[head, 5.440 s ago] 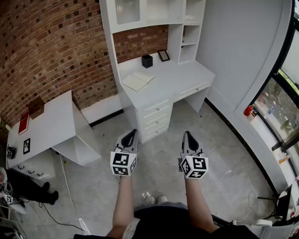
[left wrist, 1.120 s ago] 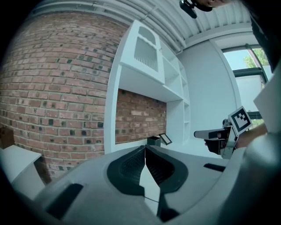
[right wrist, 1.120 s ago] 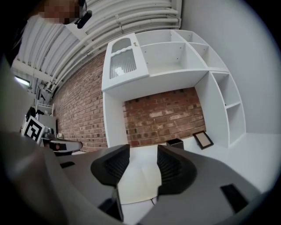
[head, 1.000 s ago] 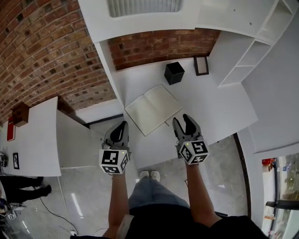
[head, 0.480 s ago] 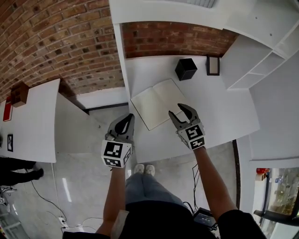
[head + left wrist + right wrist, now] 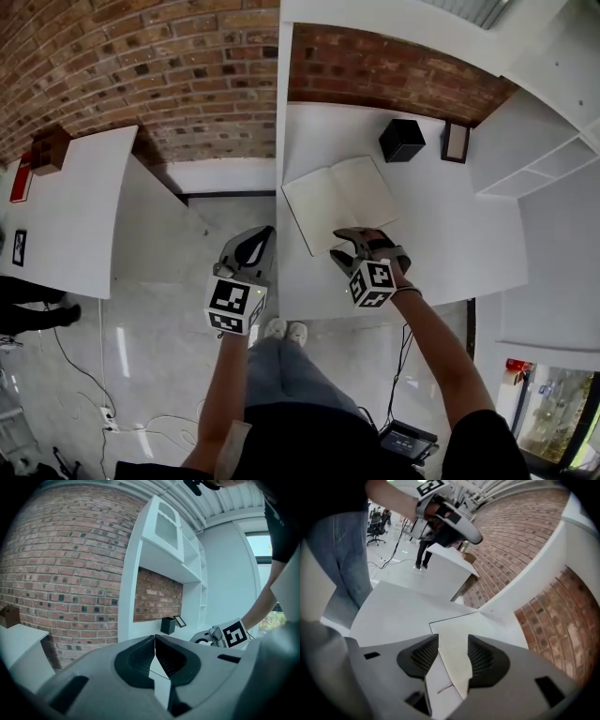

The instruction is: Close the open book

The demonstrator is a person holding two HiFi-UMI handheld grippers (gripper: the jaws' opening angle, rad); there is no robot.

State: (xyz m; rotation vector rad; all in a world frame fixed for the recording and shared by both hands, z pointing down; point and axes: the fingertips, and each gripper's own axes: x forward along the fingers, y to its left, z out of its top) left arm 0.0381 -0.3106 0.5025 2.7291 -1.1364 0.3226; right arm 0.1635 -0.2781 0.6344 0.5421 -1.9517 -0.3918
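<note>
The open book (image 6: 337,208) lies flat on the white desk (image 6: 450,234), blank pages up. My right gripper (image 6: 341,245) is at the book's near edge, turned leftward, its jaws open. In the right gripper view the book (image 6: 461,632) has its near corner standing between the two fingers (image 6: 426,656), with a gap on each side. My left gripper (image 6: 255,242) hovers at the desk's left edge, apart from the book, and in its own view the left gripper (image 6: 155,641) is shut on nothing. The right gripper's marker cube (image 6: 234,632) shows there over the desk.
A black cube holder (image 6: 401,140) and a small picture frame (image 6: 456,142) stand at the desk's back by the brick wall (image 6: 141,66). White shelves (image 6: 544,150) rise on the right. A lower white table (image 6: 66,216) at left carries a red book (image 6: 21,178) and a brown box (image 6: 49,148).
The right gripper has moved in to the book's near edge and turned leftward, now straddling its corner. The left gripper stays shut by the desk's left edge. The view has shifted closer over the desk.
</note>
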